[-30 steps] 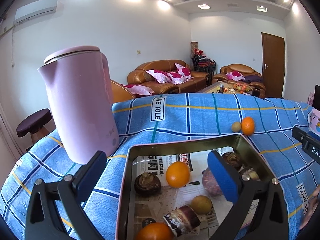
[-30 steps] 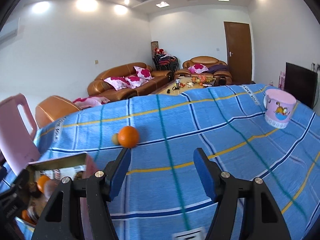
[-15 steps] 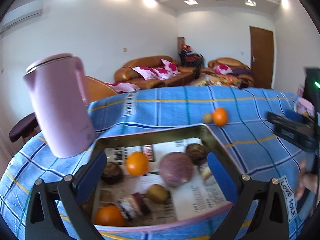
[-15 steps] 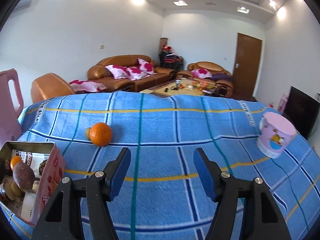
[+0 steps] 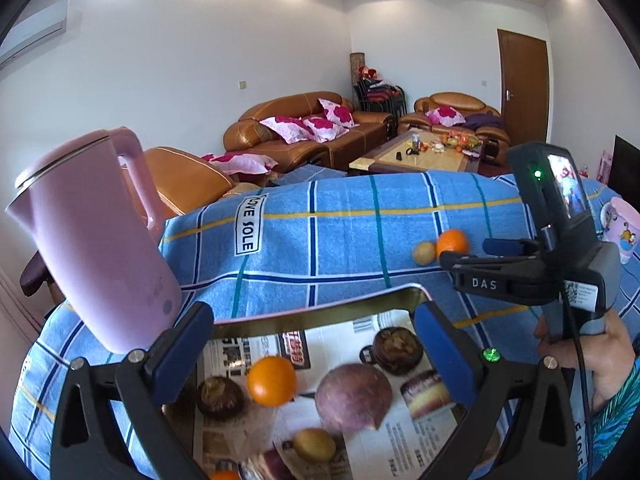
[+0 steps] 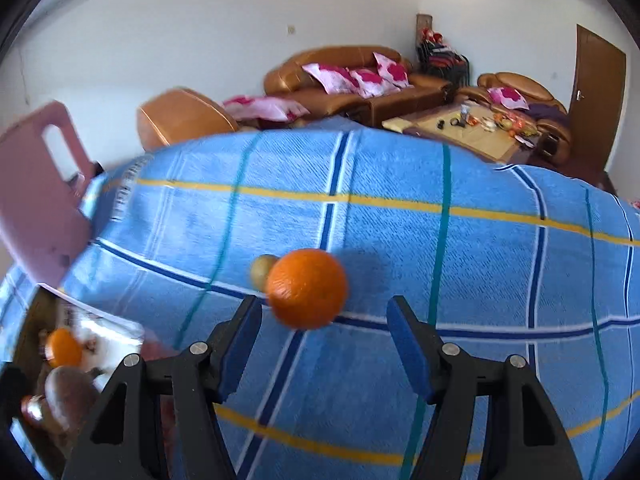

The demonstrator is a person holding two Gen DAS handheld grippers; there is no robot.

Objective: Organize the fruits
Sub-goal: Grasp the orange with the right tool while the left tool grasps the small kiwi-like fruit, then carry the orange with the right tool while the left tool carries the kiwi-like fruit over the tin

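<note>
An orange [image 6: 307, 288] lies on the blue checked cloth with a small yellow-green fruit [image 6: 261, 272] touching its far left side; both also show in the left wrist view, the orange [image 5: 452, 242] and the small fruit [image 5: 424, 253]. My right gripper [image 6: 324, 340] is open, empty, its fingertips just short of the orange. My left gripper [image 5: 312, 344] is open and empty over a metal tray [image 5: 320, 310] lined with newspaper. The tray holds an orange [image 5: 271, 380], a purple fruit [image 5: 352, 398], dark mangosteens [image 5: 396, 350] and a small yellow fruit [image 5: 314, 445].
A pink kettle [image 5: 92, 240] stands left of the tray. A pink mug [image 5: 622, 228] stands at the cloth's far right. The tray's corner [image 6: 60, 344] shows at the lower left of the right wrist view. Sofas and a coffee table lie beyond the table.
My right gripper has moved forward and left toward the loose orange, which now sits close to its open fingertips. My left gripper has drifted a little over the tray.
</note>
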